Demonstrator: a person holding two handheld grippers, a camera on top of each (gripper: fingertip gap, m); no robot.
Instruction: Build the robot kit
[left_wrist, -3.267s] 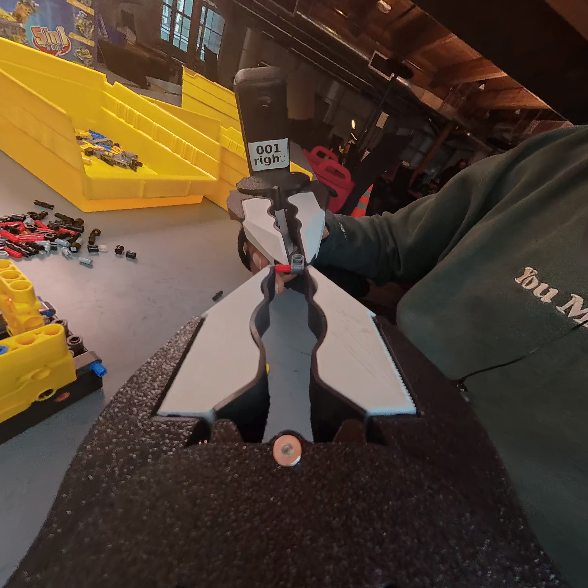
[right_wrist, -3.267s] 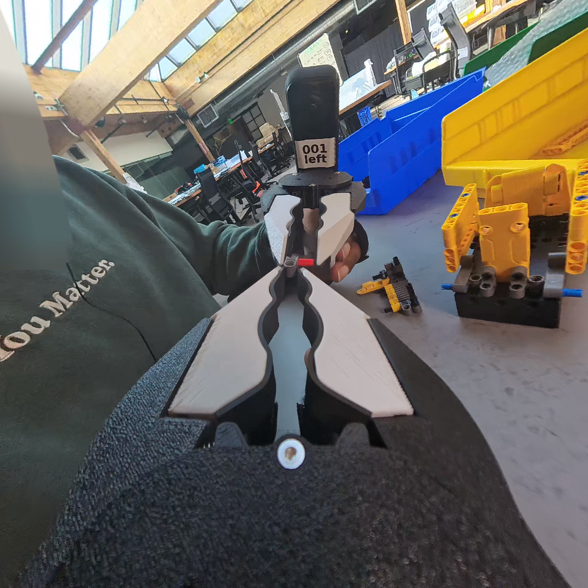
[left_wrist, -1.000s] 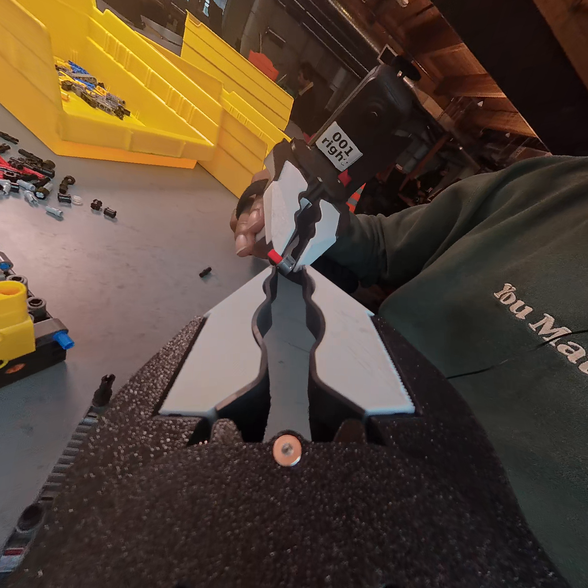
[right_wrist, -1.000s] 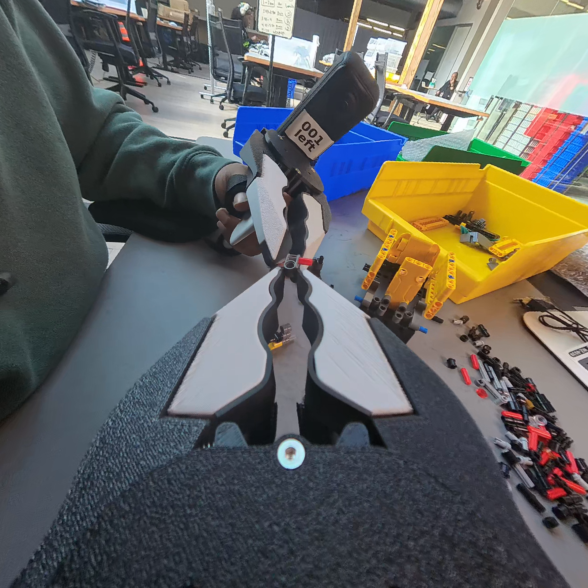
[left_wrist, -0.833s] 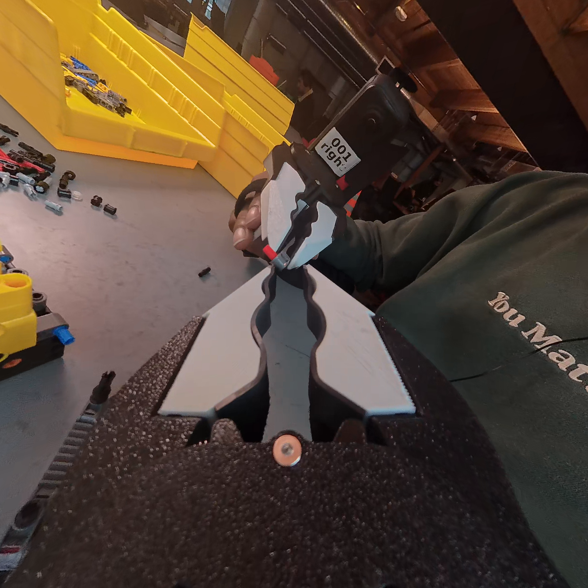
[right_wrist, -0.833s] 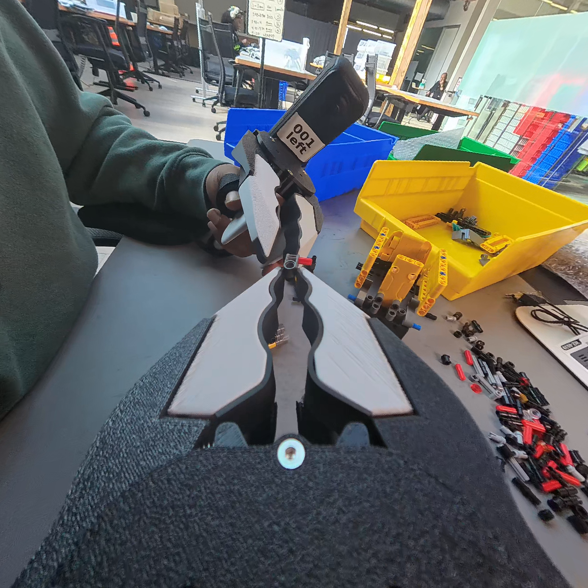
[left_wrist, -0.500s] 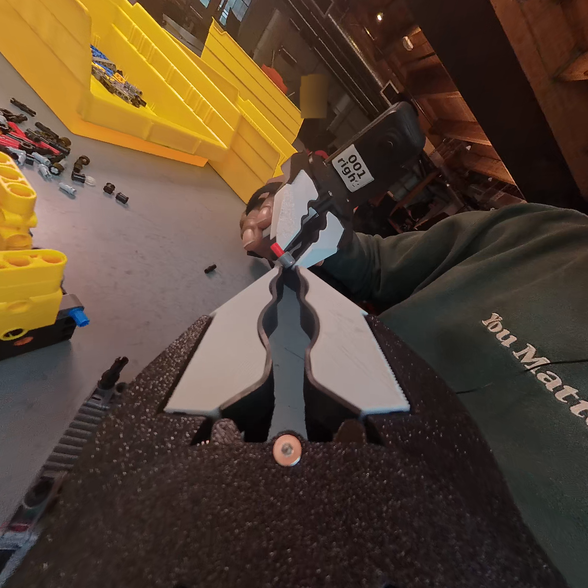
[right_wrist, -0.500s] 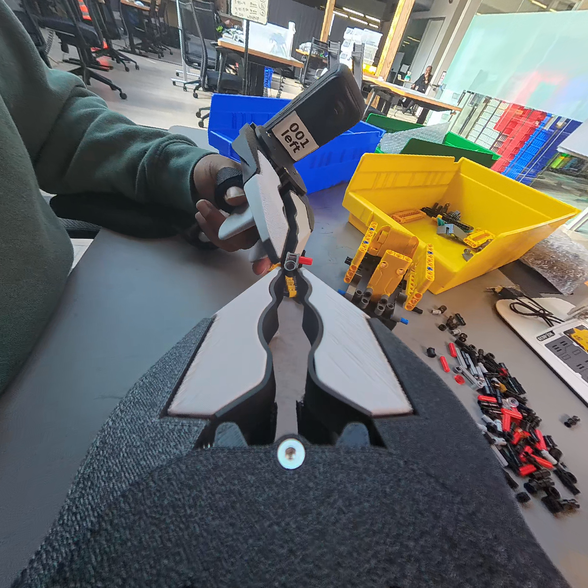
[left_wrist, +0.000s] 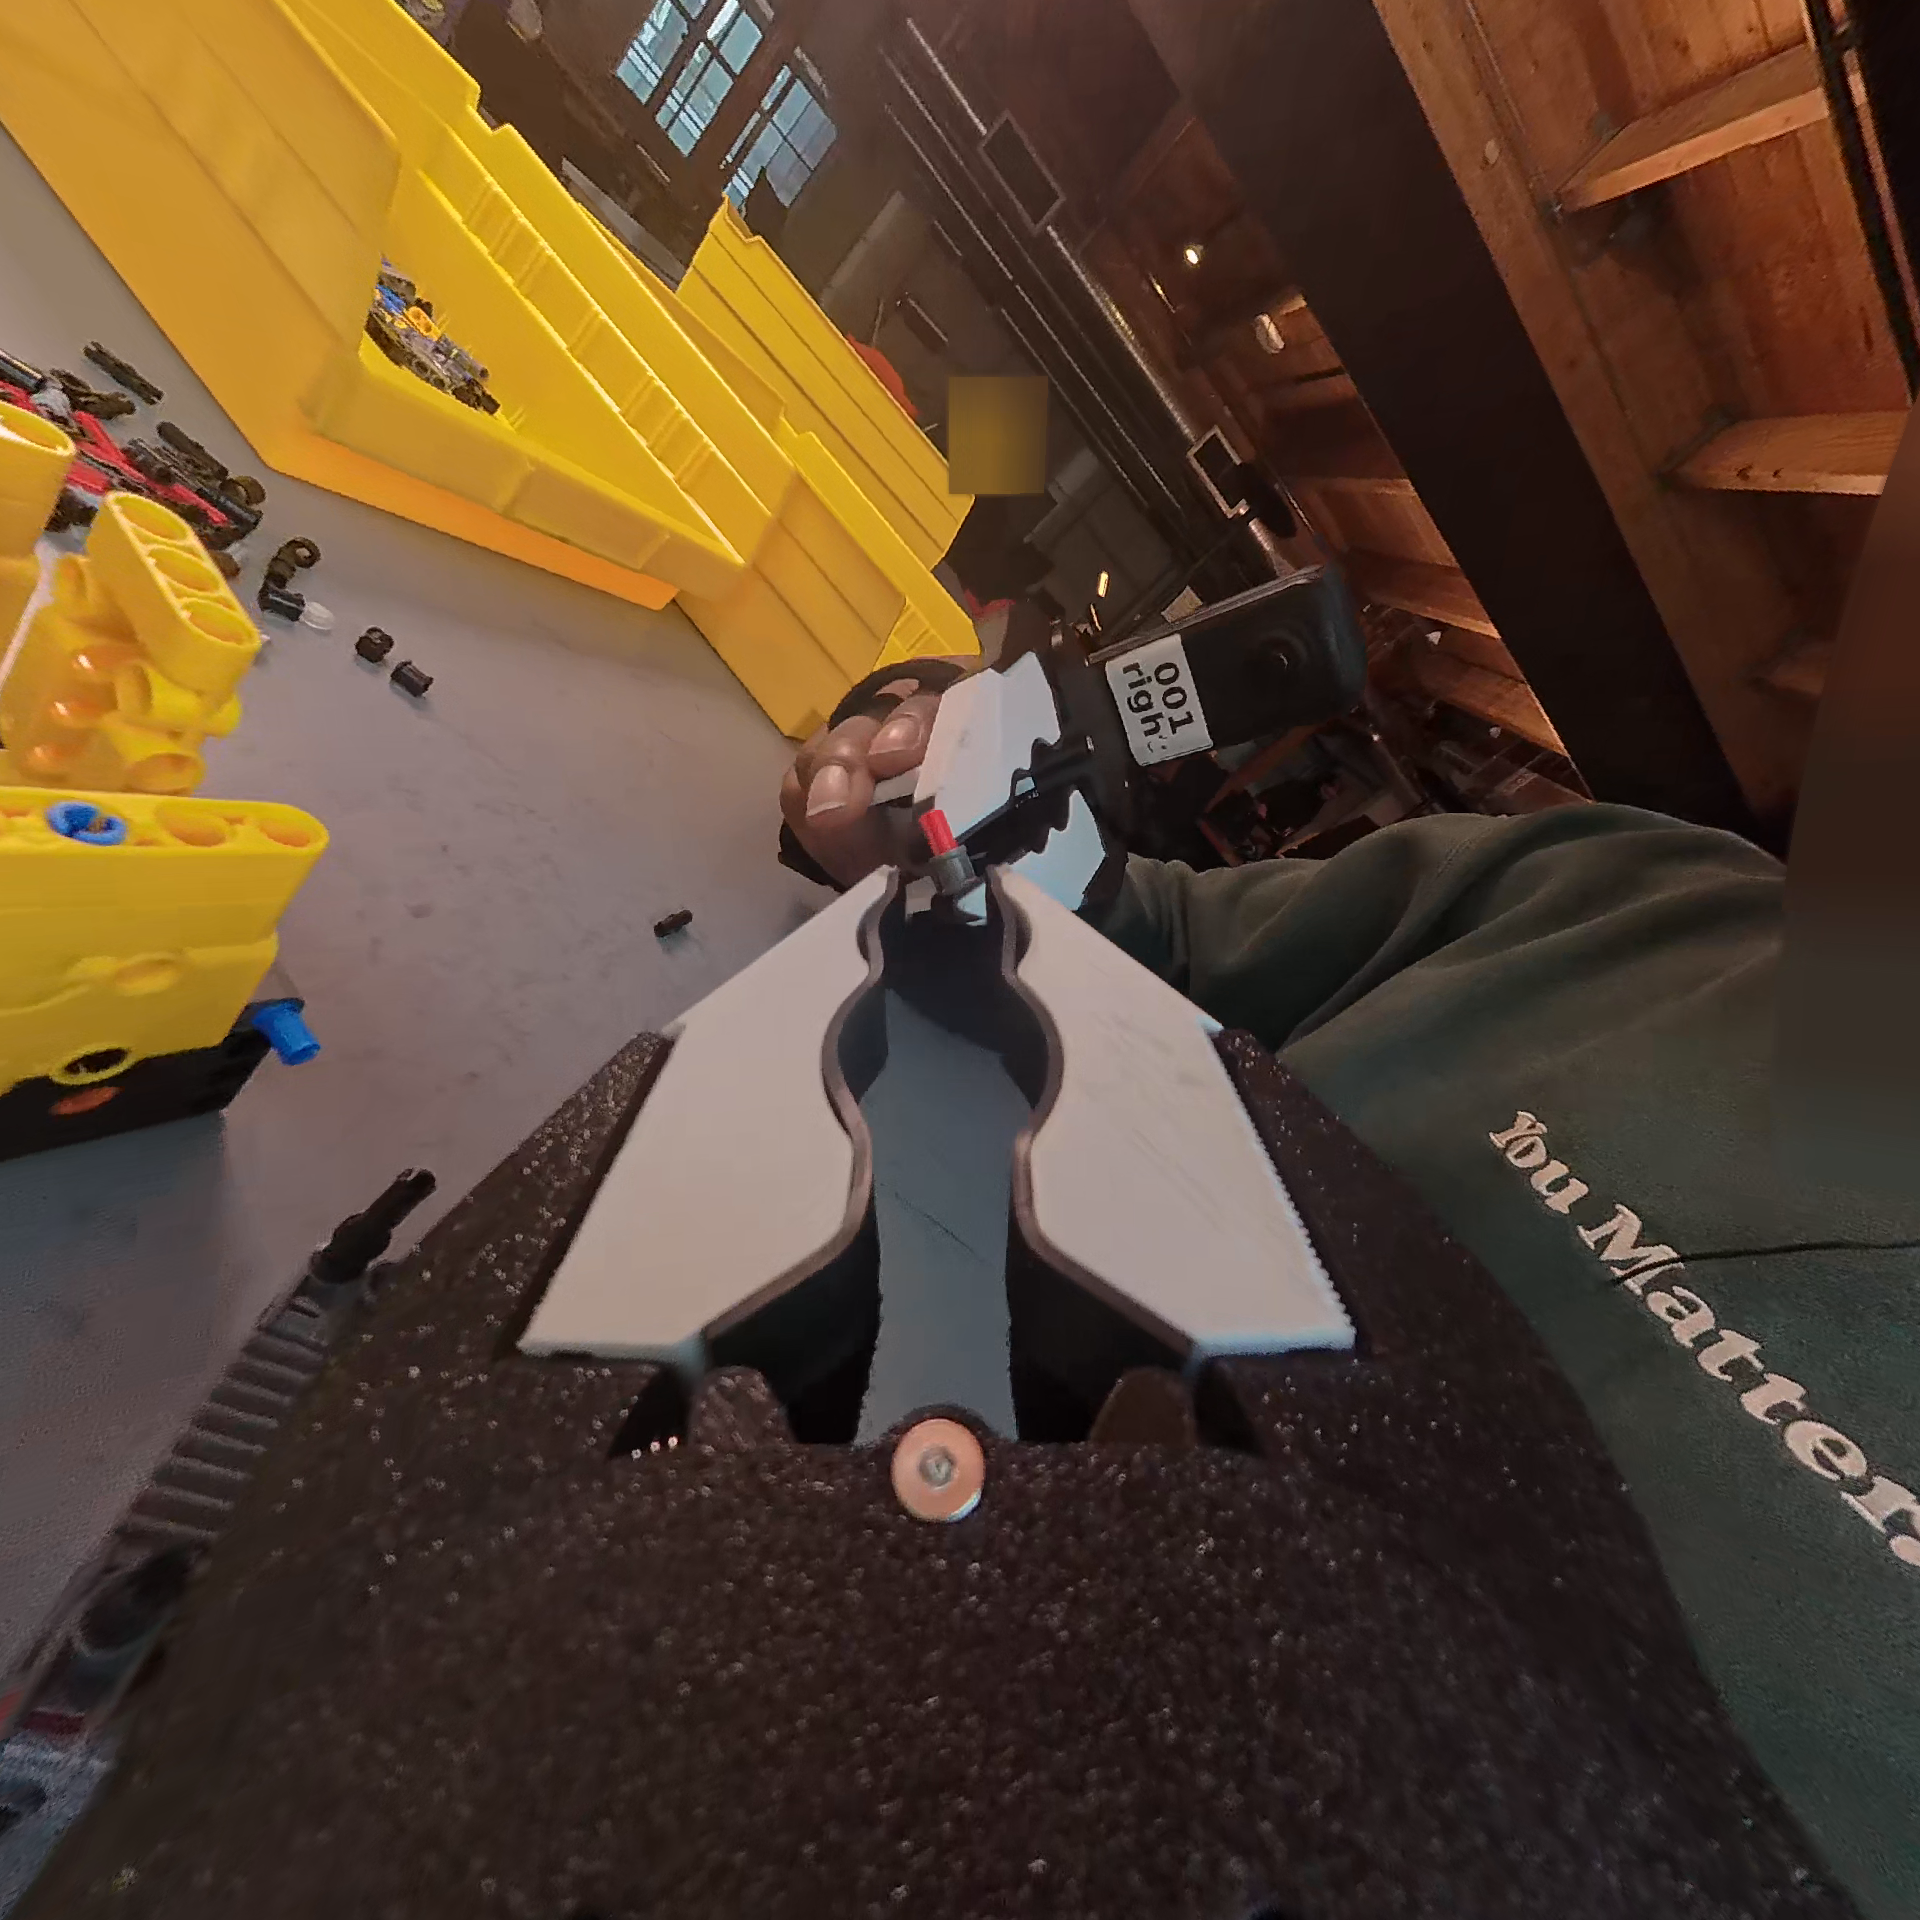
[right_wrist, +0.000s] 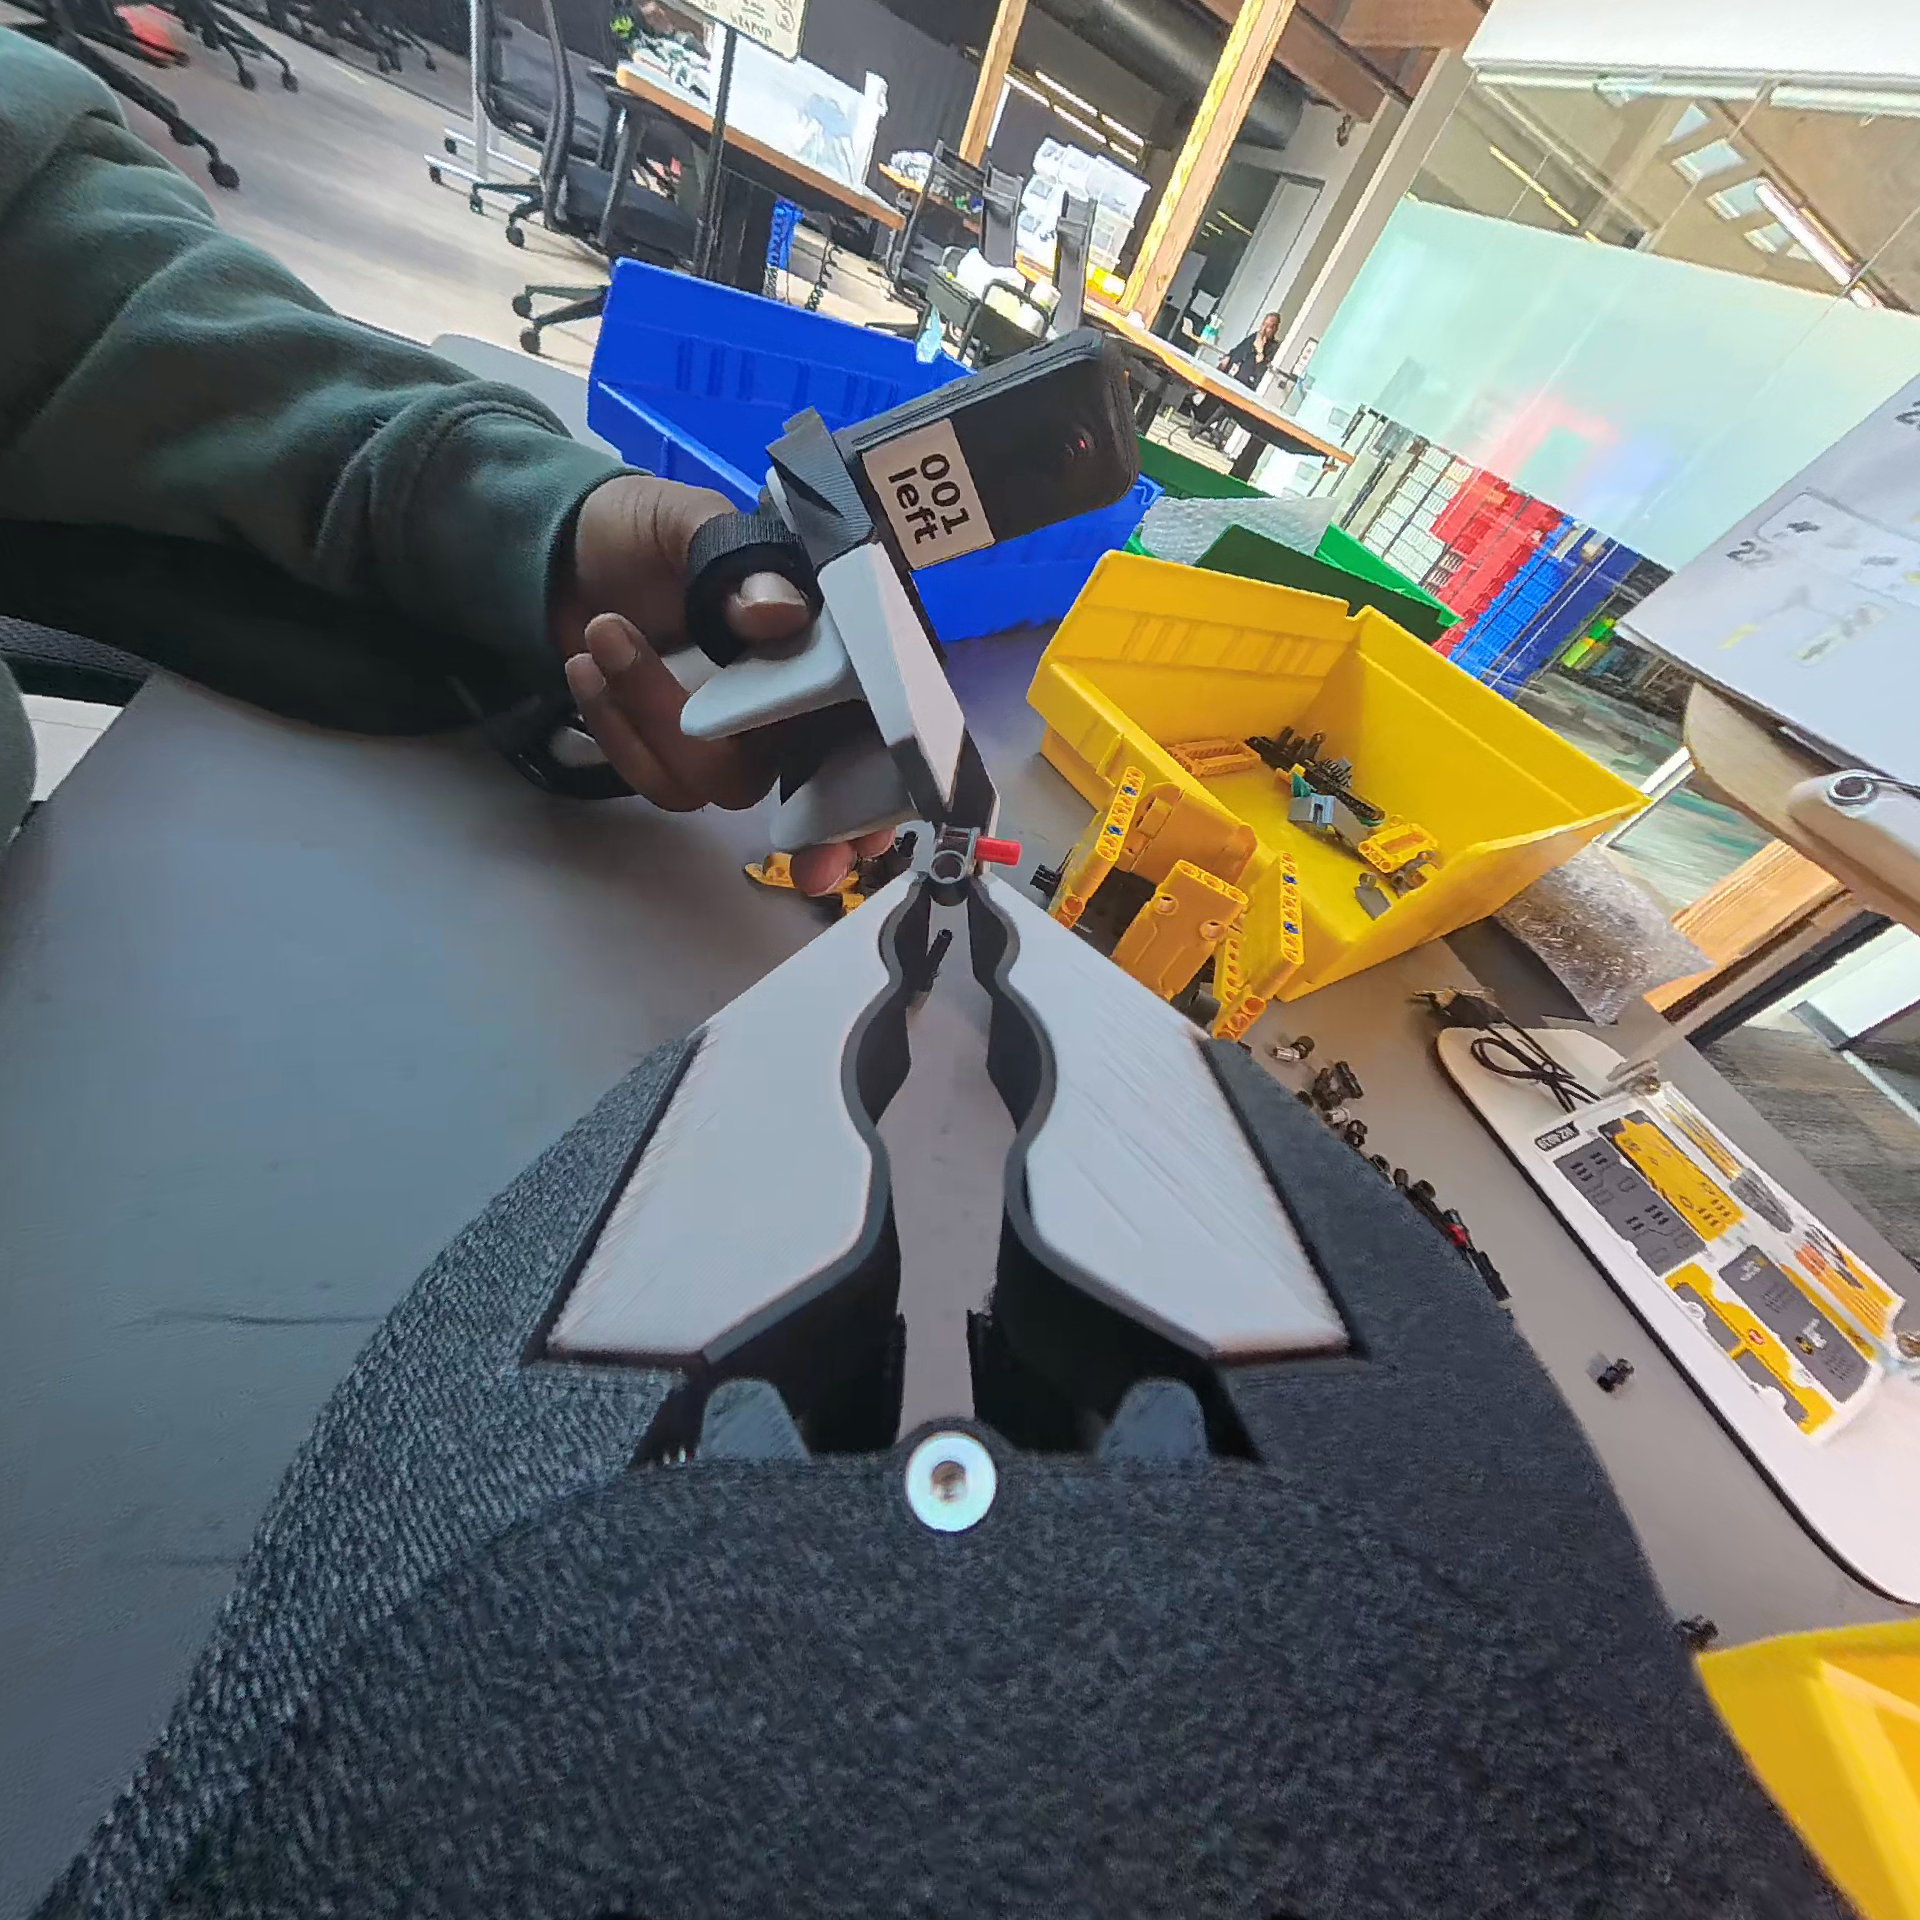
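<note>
While both grippers have tipped over, left gripper (left_wrist: 943, 902) and right gripper (right_wrist: 943, 885) stay clamped tip-to-tip on one grey connector (right_wrist: 948, 862) with red pin (right_wrist: 995, 850) — above the worktop (right_wrist: 312, 987).

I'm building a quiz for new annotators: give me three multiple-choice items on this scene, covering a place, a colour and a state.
1. Where is the yellow bin of loose parts?
A) on the table, behind the yellow model
B) on the floor
C) stacked on a blue bin
2. What colour is the pin in the grey connector?
A) blue
B) red
C) green
3. How is the right gripper?
A) wide open, empty
B) shut on the grey connector
C) lying flat

Key:
1 A: it sits just beyond the model.
2 B: the stub is red.
3 B: its tips pinch the connector.
</note>
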